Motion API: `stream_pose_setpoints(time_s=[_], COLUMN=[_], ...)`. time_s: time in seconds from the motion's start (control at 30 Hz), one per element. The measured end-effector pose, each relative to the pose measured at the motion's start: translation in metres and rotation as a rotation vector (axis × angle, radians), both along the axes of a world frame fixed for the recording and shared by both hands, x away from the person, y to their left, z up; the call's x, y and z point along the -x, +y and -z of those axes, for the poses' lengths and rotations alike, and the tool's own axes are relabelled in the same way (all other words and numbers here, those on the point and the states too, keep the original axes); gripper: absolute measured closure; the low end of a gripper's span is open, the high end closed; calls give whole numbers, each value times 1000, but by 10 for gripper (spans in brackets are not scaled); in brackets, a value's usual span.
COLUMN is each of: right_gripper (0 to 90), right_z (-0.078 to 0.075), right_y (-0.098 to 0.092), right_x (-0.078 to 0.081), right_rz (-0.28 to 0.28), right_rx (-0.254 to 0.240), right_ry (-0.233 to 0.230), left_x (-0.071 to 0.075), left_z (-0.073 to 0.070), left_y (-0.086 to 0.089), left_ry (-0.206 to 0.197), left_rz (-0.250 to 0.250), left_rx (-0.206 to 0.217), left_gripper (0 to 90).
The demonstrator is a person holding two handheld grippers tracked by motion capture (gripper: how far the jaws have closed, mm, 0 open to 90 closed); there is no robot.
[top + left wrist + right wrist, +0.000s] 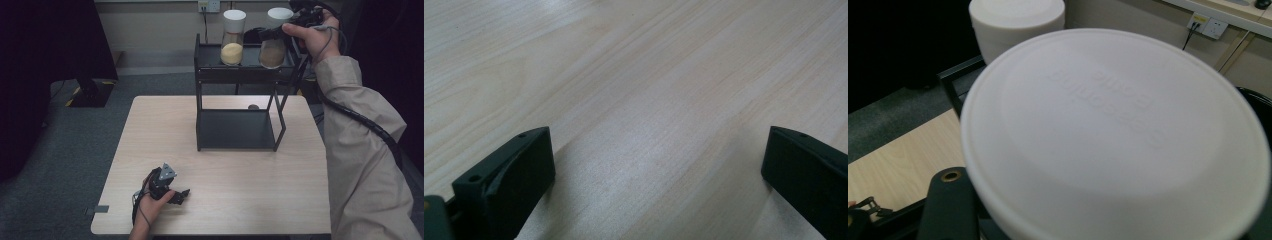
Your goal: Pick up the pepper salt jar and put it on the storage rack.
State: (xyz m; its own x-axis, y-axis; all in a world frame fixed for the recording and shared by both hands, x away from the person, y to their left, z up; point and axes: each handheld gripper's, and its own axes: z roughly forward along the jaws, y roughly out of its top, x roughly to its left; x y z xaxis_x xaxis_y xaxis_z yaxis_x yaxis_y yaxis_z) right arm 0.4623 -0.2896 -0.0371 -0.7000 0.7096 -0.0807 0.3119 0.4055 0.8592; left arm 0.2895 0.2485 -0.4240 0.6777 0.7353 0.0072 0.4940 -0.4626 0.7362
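While the left gripper (183, 194) rests wide open on the table (250, 170) with nothing in it, the right gripper (278, 31) squeezes the brown jar (273, 49), tilted just over the rack (240, 70), beside the yellow jar (232, 45). It isn't put anywhere yet.

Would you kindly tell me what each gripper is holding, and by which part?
The right gripper clamps the brown-filled jar just under its white lid. The left gripper holds nothing, its jaws open.

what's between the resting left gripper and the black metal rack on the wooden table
Only bare light wood table: in the high view nothing lies between the left gripper and the black metal rack.
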Motion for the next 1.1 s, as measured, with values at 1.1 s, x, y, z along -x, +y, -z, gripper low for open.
stream_pose_setpoints(time_s=[1.1], right_gripper=[353], right_z=[23], right_y=[19], right_x=[-55], right_rz=[67], right_rx=[-20], right_ry=[29], left_x=[0], left_z=[0], left_y=[0], left_ry=[0], left_rz=[1], left_rx=[0], left_gripper=[0])
